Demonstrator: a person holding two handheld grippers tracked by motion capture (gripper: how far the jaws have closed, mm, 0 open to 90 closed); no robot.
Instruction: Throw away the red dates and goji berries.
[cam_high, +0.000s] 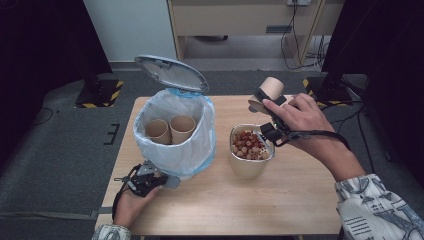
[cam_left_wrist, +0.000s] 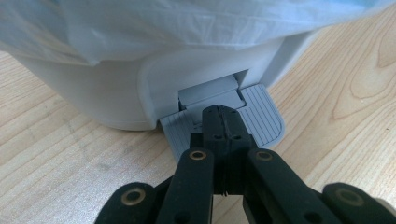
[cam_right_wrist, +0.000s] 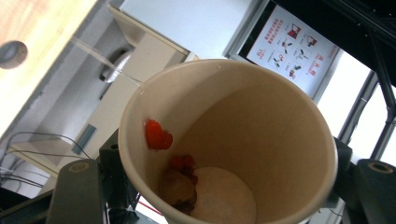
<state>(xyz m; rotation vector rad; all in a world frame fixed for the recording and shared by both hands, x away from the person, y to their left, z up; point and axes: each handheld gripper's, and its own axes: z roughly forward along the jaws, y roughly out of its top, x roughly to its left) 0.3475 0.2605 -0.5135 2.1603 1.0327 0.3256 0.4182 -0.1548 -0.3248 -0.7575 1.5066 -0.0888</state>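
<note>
A white pedal bin (cam_high: 175, 132) lined with a pale bag stands on the table's left half, its grey lid (cam_high: 171, 73) raised. Two paper cups (cam_high: 170, 130) sit inside it. My left gripper (cam_high: 150, 181) is shut, its tips (cam_left_wrist: 223, 122) pressing on the bin's grey foot pedal (cam_left_wrist: 261, 122). My right gripper (cam_high: 267, 107) is shut on a tan paper cup (cam_high: 267, 92), held tilted above a cream bowl (cam_high: 250, 152) of red and tan bits. Inside the held cup (cam_right_wrist: 233, 140) a few red and brown pieces (cam_right_wrist: 180, 179) cling to the wall and bottom.
The wooden table (cam_high: 295, 200) has bare room at the front and right. Black stands and cables lie on the grey floor behind it, beside a wooden cabinet (cam_high: 240, 20).
</note>
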